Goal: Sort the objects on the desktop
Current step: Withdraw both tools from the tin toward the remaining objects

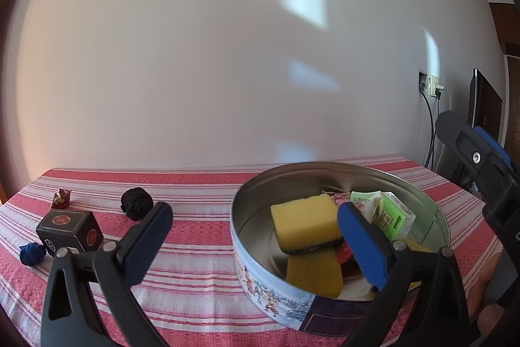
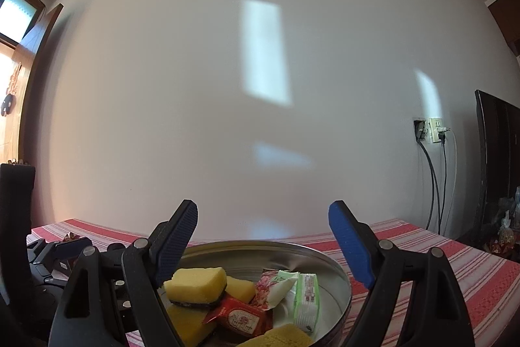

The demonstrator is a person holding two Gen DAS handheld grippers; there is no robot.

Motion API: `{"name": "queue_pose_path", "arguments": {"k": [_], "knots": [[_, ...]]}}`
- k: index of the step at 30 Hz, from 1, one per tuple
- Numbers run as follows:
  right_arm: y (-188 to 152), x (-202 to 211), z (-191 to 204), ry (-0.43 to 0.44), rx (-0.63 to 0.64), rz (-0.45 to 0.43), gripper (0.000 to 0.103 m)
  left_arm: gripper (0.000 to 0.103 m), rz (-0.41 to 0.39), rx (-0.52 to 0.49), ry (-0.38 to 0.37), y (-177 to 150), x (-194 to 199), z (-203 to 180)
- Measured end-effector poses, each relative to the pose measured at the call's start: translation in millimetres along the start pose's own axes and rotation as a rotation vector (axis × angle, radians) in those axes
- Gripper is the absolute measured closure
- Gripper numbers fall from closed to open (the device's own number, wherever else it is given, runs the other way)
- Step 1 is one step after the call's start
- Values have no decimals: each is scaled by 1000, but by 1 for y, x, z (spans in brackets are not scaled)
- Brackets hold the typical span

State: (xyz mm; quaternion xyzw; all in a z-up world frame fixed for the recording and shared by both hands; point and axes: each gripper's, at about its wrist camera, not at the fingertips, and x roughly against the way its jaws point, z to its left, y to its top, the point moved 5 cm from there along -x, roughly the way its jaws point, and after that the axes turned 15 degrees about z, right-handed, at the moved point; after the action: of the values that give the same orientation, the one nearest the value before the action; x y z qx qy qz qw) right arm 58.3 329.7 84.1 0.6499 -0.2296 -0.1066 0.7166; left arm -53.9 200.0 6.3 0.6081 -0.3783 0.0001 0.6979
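Left hand-held gripper (image 1: 253, 236) stands open and empty over the near rim of the round metal tin (image 1: 325, 291). Right hand-held gripper (image 2: 263, 236) likewise open, empty. Tin on the red-striped worktop (image 1: 195, 249) contains yellow sponges (image 1: 304, 220) and green packets (image 1: 393, 215).

A round tin (image 1: 269, 291) sits right on the table (image 1: 195, 265), holding sponges (image 1: 304, 225) and snack packets (image 1: 391, 217); left lie a box (image 1: 70, 231) and yarn balls (image 1: 136, 203).
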Motion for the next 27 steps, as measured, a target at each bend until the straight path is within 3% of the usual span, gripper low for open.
{"name": "queue_pose_path", "arguments": {"k": [16, 27], "knots": [[-9, -20, 68, 130, 12, 114, 18, 1, -16, 84, 77, -8, 18, 70], [-17, -28, 128, 259, 47, 178, 18, 1, 44, 205, 180, -17, 22, 164]]}}
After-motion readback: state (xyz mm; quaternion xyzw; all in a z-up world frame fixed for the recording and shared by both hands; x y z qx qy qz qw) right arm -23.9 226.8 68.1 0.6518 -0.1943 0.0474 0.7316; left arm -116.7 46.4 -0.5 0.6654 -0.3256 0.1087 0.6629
